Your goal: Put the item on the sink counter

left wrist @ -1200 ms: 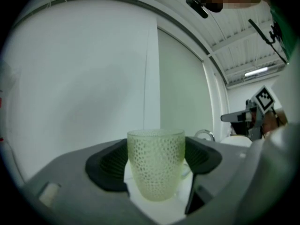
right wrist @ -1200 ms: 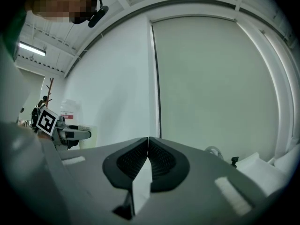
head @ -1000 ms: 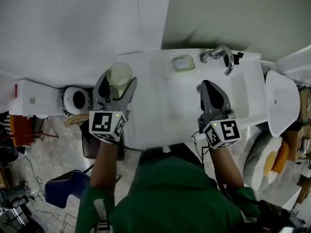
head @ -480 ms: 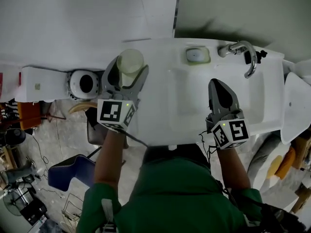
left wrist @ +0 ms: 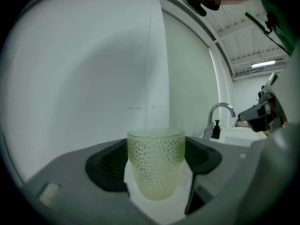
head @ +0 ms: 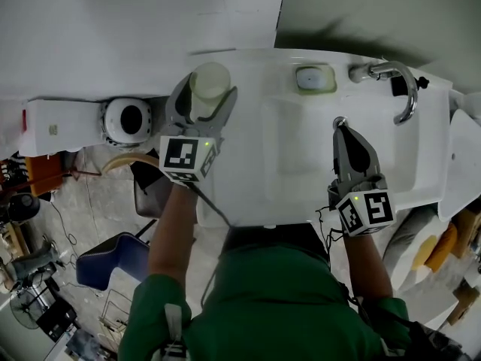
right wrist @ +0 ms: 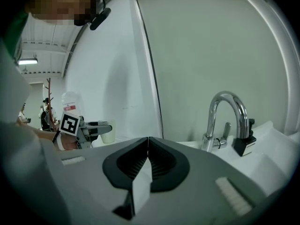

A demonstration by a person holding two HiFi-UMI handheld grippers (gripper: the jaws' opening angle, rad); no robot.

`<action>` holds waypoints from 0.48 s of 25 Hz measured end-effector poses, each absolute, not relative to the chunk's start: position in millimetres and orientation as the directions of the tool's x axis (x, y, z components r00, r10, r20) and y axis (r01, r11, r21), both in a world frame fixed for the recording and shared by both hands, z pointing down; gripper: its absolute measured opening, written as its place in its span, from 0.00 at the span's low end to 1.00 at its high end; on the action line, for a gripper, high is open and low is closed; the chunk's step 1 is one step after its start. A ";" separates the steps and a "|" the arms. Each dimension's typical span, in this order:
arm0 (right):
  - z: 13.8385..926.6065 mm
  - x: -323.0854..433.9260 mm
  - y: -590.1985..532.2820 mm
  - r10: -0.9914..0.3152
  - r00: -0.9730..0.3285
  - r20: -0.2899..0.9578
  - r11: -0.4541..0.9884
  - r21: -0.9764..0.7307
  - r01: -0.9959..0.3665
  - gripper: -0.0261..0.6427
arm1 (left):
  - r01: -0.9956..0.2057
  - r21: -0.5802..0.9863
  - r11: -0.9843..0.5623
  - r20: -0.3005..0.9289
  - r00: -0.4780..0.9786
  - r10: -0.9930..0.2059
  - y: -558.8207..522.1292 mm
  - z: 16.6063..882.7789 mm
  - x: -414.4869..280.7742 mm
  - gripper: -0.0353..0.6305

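Your left gripper [head: 207, 98] clamps a pale green cup [head: 210, 80] at the sink counter's [head: 252, 77] left end; your right gripper [head: 342, 126], jaws together, hovers over the basin [head: 297, 153].

The cup [left wrist: 155, 163] looks translucent, pale green and dimpled; the faucet [right wrist: 214, 114] is polished metal; the sink [head: 301, 171] is smooth, glossy white

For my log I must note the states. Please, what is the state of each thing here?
cup: upright, gripped from both sides.
left gripper: shut on the cup.
right gripper: jaws together, holding nothing.
faucet: no water seen running.
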State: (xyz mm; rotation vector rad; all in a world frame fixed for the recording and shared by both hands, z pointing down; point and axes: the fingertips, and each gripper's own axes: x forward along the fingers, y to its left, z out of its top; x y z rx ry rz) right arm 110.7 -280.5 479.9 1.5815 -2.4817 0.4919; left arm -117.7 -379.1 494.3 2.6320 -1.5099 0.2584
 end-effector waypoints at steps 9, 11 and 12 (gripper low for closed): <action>496.9 116.0 -283.0 -0.844 -0.407 0.348 0.366 -0.180 -0.913 0.04 | -0.859 0.019 -0.512 0.245 0.501 -0.830 -397.9 541.2 -118.0 0.60; 499.2 116.3 -283.3 -0.843 -0.404 0.354 0.364 -0.178 -0.914 0.04 | -0.856 0.020 -0.516 0.257 0.503 -0.825 -401.4 549.7 -116.9 0.60; 500.1 116.8 -283.2 -0.843 -0.402 0.357 0.362 -0.177 -0.915 0.04 | -0.856 0.021 -0.517 0.260 0.504 -0.824 -402.8 552.9 -116.3 0.60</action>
